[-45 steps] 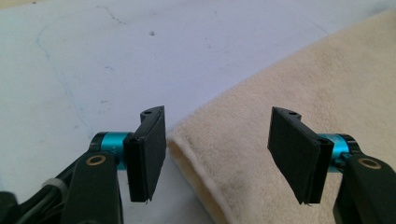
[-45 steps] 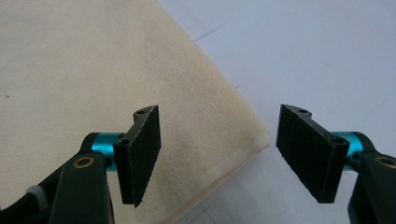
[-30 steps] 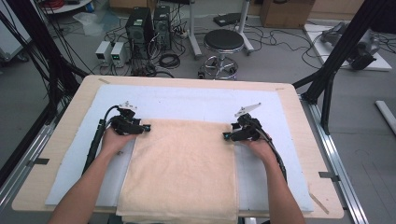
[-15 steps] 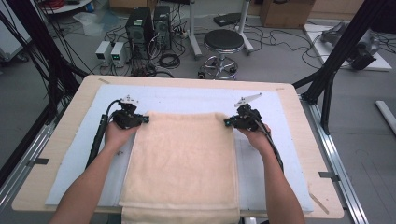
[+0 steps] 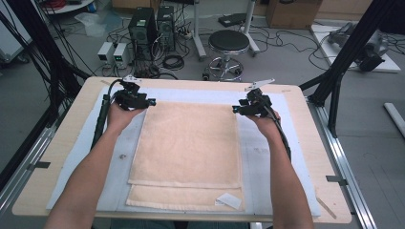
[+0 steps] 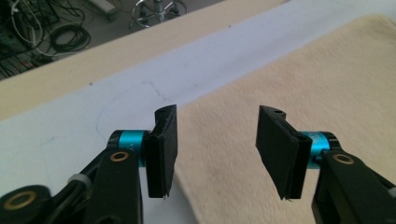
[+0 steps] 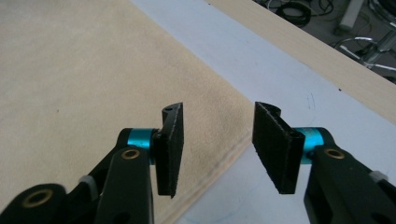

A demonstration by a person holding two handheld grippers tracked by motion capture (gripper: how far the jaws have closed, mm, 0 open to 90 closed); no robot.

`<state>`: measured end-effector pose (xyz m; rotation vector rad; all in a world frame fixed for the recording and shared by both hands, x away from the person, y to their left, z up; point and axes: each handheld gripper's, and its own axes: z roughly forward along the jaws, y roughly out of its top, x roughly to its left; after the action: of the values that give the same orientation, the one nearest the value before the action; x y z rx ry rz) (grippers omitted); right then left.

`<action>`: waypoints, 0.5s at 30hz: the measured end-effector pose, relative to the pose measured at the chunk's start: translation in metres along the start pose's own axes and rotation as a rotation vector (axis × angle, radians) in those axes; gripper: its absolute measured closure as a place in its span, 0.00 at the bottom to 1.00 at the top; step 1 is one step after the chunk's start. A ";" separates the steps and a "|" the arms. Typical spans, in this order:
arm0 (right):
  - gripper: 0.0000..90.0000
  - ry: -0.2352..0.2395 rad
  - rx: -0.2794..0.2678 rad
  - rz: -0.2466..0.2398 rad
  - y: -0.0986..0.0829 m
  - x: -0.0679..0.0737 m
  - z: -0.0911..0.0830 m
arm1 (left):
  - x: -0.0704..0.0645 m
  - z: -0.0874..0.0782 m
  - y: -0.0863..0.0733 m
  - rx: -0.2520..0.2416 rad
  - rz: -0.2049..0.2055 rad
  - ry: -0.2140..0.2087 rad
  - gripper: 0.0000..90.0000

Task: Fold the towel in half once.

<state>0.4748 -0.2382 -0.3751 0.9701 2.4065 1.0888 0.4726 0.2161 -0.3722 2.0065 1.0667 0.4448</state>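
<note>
Towel (image 5: 191, 143), cream-coloured, folded over itself and flat on a pale blue mat (image 5: 267, 157) atop the wooden tabletop (image 5: 71, 124). Far corners right at the two grippers. Left gripper (image 5: 149, 101) at the far left corner: fingers (image 6: 163, 149) spread wide, empty, one over the mat just beside the towel's edge, the other over the cloth, the corner (image 6: 187, 109) lying just ahead of the gap between them. Right gripper (image 5: 235, 109) at the far right corner: fingers (image 7: 275, 144) likewise spread and pinching nothing, one above the towel, the other above bare mat, with the stitched edge (image 7: 219, 168) running under the gap. Cannot tell whether either pair touches the cloth. Near end of the towel well apart from both pairs of fingers, lower layer peeking out beneath the upper, a small white label (image 5: 229, 200) at its near right corner.
</note>
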 end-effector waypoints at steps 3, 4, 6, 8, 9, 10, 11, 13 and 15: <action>0.52 0.034 -0.003 0.000 -0.009 0.008 -0.003 | -0.003 -0.009 -0.015 -0.027 0.007 -0.016 0.51; 0.51 0.053 -0.005 -0.002 -0.012 0.012 -0.005 | -0.004 -0.012 -0.020 -0.034 0.007 -0.021 0.51; 0.49 0.073 -0.003 -0.017 -0.016 0.019 -0.008 | -0.006 -0.019 -0.029 -0.044 0.017 -0.034 0.50; 0.48 0.083 -0.010 -0.039 -0.020 0.027 -0.014 | -0.010 -0.027 -0.038 -0.066 0.030 -0.050 0.49; 0.47 0.087 -0.019 -0.044 -0.023 0.031 -0.017 | -0.012 -0.031 -0.042 -0.078 0.042 -0.056 0.49; 0.47 0.086 -0.031 -0.058 -0.025 0.035 -0.020 | -0.013 -0.035 -0.046 -0.083 0.049 -0.064 0.49; 0.47 0.091 -0.034 -0.062 -0.027 0.039 -0.023 | -0.015 -0.039 -0.050 -0.080 0.053 -0.072 0.49; 0.45 0.091 -0.035 -0.081 -0.032 0.048 -0.027 | -0.019 -0.046 -0.056 -0.068 0.079 -0.071 0.45; 0.44 0.090 -0.036 -0.079 -0.038 0.055 -0.032 | -0.022 -0.054 -0.062 -0.081 0.079 -0.080 0.45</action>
<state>0.4014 -0.2344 -0.3837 0.8237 2.4645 1.1667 0.3937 0.2440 -0.3864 1.9826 0.9087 0.4388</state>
